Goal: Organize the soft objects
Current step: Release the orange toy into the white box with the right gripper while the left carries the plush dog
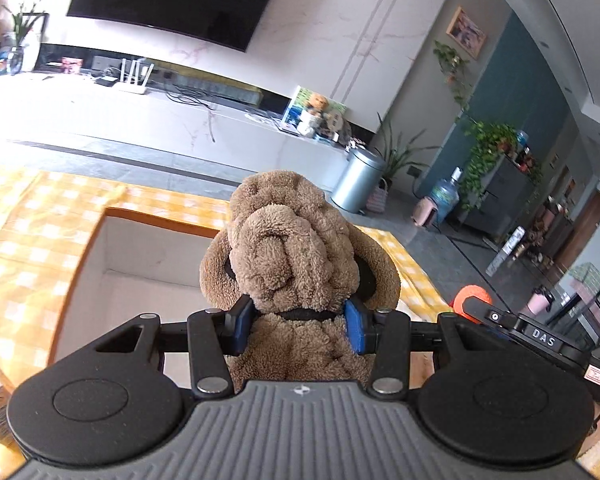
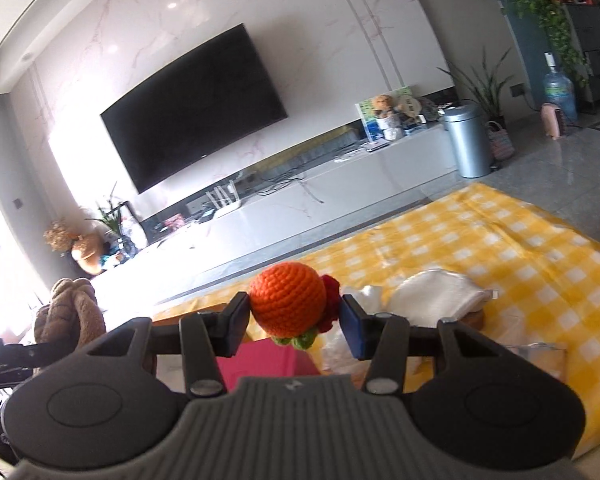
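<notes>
My left gripper (image 1: 300, 326) is shut on a brown plush dog (image 1: 292, 248) at its neck and holds it upright above an open white box with a wooden rim (image 1: 140, 248). My right gripper (image 2: 296, 322) is shut on an orange crocheted ball toy (image 2: 288, 300) with red and green parts, held above a pink item (image 2: 264, 360). The plush dog (image 2: 70, 312) also shows at the left edge of the right wrist view. The orange toy (image 1: 466, 298) and the right gripper show at the right of the left wrist view.
A yellow checked cloth (image 2: 520, 264) covers the surface. White soft fabric pieces (image 2: 432, 288) lie on it right of the orange toy. Beyond are a TV console (image 2: 300, 200), a wall TV (image 2: 196, 108), a metal bin (image 2: 470, 140) and potted plants.
</notes>
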Tool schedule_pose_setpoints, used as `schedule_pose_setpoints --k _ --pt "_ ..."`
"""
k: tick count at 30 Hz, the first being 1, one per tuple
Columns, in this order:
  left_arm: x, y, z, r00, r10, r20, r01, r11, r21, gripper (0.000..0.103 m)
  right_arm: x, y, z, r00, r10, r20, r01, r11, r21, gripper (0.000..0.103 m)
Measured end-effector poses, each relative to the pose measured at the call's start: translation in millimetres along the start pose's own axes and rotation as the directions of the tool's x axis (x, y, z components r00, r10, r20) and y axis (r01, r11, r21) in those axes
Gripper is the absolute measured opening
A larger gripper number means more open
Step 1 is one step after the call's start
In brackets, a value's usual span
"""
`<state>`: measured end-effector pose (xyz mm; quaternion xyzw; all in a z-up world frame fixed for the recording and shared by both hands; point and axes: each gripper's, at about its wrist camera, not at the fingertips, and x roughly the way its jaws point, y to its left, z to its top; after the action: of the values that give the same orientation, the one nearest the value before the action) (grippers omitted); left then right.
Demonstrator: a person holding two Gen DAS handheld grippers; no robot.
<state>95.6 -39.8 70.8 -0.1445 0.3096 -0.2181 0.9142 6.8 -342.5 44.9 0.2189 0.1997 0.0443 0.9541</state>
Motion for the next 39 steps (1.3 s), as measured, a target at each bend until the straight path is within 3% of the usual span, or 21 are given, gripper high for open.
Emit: schedule_pose_setpoints --k 4,9,16,27,32,39 --pt "-10.7 26.4 3.6 0.999 0.018 0.047 -0.015 0.998 -0.068 0.052 14.4 40.2 -9.0 0.993 0.108 -0.056 -0.111 0.992 -0.057 0.049" --pt "-27.3 60.4 0.1 0.995 0.032 0.094 -0.022 0.994 -0.106 0.052 44.2 101.8 -33.2 0.966 0.194 -0.172 -0.221 0.963 -0.153 0.049" --pt "-36.6 90.0 -5.0 0.993 0.032 0.116 -0.013 0.986 -0.165 0.052 96.0 172.9 -84.5 0.917 0.195 -0.348 -0.291 0.923 -0.250 0.049" --pt "-64.5 133.3 -27.3 0.993 0.053 0.107 -0.031 0.980 -0.195 0.052 148.6 200.6 -144.8 0.825 0.186 -0.533 -0.336 0.921 -0.198 0.049" --pt "-62.9 141.0 -29.4 0.994 0.072 0.080 -0.053 0.975 -0.215 0.052 161.8 207.5 -156.7 0.798 0.188 -0.573 -0.341 0.924 -0.172 0.049" --pt "-60.1 136.2 -29.9 0.997 0.062 0.051 -0.052 0.981 -0.185 0.052 176.3 192.9 -164.3 0.716 0.225 -0.661 -0.325 0.945 -0.030 0.052"
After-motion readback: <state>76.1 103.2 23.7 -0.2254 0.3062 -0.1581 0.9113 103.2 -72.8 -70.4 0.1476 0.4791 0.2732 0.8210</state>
